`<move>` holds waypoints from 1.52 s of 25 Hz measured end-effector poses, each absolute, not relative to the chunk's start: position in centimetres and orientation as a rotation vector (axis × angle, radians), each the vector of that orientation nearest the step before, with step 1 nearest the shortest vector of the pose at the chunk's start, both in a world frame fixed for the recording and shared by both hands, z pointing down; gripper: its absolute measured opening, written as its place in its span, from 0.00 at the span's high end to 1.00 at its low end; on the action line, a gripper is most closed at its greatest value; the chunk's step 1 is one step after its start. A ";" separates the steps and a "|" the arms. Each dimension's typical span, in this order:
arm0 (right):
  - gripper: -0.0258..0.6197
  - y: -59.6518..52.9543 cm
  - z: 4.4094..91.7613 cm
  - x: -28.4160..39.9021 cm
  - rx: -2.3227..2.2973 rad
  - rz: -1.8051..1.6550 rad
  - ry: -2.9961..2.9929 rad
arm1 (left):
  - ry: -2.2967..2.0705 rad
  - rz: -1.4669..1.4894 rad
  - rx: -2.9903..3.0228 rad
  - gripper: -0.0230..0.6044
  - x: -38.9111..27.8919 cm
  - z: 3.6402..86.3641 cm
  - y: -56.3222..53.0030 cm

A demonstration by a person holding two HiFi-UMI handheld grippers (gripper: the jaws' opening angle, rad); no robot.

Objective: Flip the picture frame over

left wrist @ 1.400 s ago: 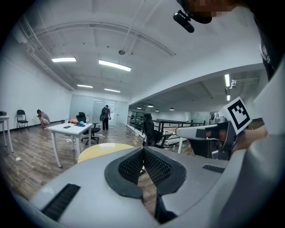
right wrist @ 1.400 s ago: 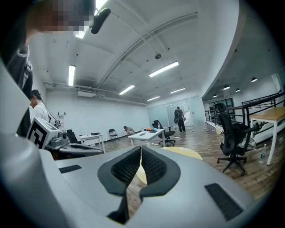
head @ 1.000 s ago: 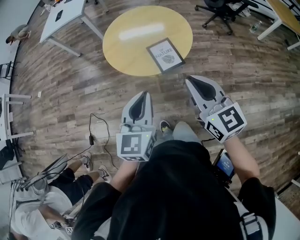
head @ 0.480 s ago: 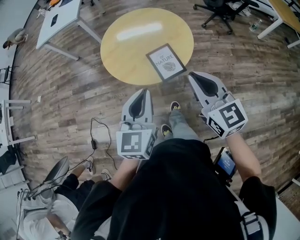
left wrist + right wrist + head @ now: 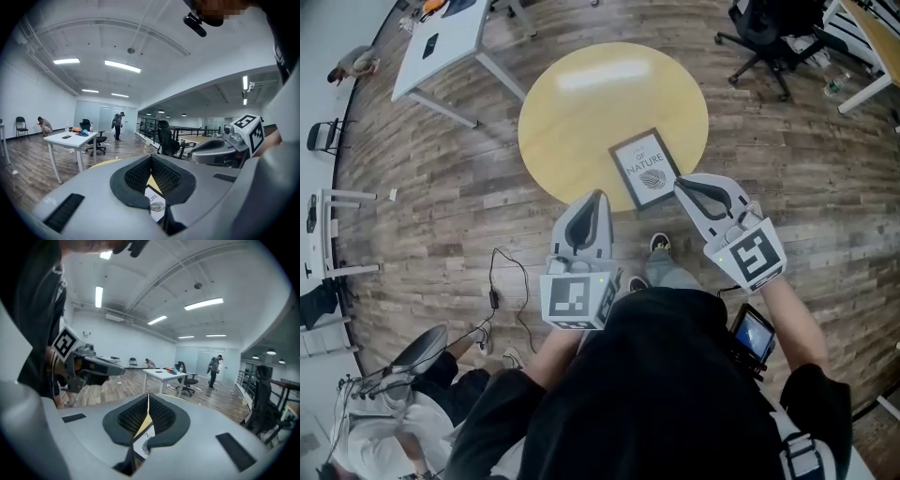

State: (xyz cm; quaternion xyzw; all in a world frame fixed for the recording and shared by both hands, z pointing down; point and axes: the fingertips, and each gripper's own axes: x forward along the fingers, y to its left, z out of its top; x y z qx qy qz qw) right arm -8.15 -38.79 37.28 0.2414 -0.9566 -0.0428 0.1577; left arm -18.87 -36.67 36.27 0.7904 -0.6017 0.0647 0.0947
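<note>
Picture frame (image 5: 645, 171) nearer now, round table (image 5: 581, 112) closer too

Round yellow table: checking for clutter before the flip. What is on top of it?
Only the picture frame lies on the table, print up, near the near edge. The left gripper and right gripper hide bits of that edge.

Person wore a black short-sleeved top (image 5: 675, 394), grey trousers (image 5: 672, 273) and dark shoes (image 5: 660, 244). Left gripper (image 5: 599, 196) and right gripper (image 5: 679, 184) had pale grey shells and black ribbed pads (image 5: 136, 176). Each carried a white marker cube (image 5: 577, 298). A small lit screen (image 5: 752, 330) sat at the hip, possibly a phone.
</note>
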 end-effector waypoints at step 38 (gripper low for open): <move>0.67 -37.7 70.3 -14.4 -0.258 -0.665 -2.003 | -1.971 0.296 2.031 0.93 -23.4 43.2 -41.8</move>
